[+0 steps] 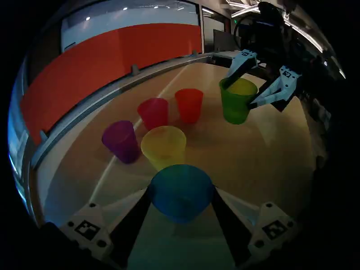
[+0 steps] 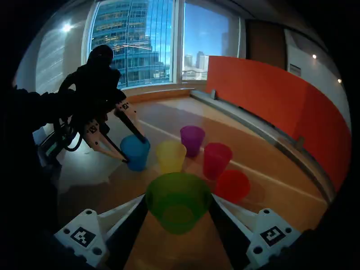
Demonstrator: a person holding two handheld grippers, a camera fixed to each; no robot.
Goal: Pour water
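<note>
- Your left gripper (image 1: 180, 203) has its fingers clenched on the blue cup (image 1: 181, 191), with one finger pressing on each side of the cup wall.
- The blue cup stands upright, its open rim facing up.
- Your right gripper (image 2: 178, 202) has its fingers clenched on the green cup (image 2: 178, 200) in the same way, one finger against each side.
- The green cup is also upright. In the left gripper view it sits at the far right of the counter (image 1: 261, 153), well apart from the blue cup.
- From these views you cannot tell whether either held cup rests on the counter or is raised just above it.
- You cannot tell whether either cup contains water.
- Four further cups stand upright on the counter between the two held cups: the yellow cup (image 1: 164, 146), the purple cup (image 1: 120, 141), the magenta cup (image 1: 153, 112) and the red cup (image 1: 189, 105).
- In the left gripper view the yellow cup is just beyond the blue cup, and the purple cup is just beside the yellow cup on its left.
- The magenta and red cups stand side by side farther back, and the red cup is the one nearest the green cup.
- An orange wall panel (image 1: 112, 58) runs along one edge of the counter.
</note>
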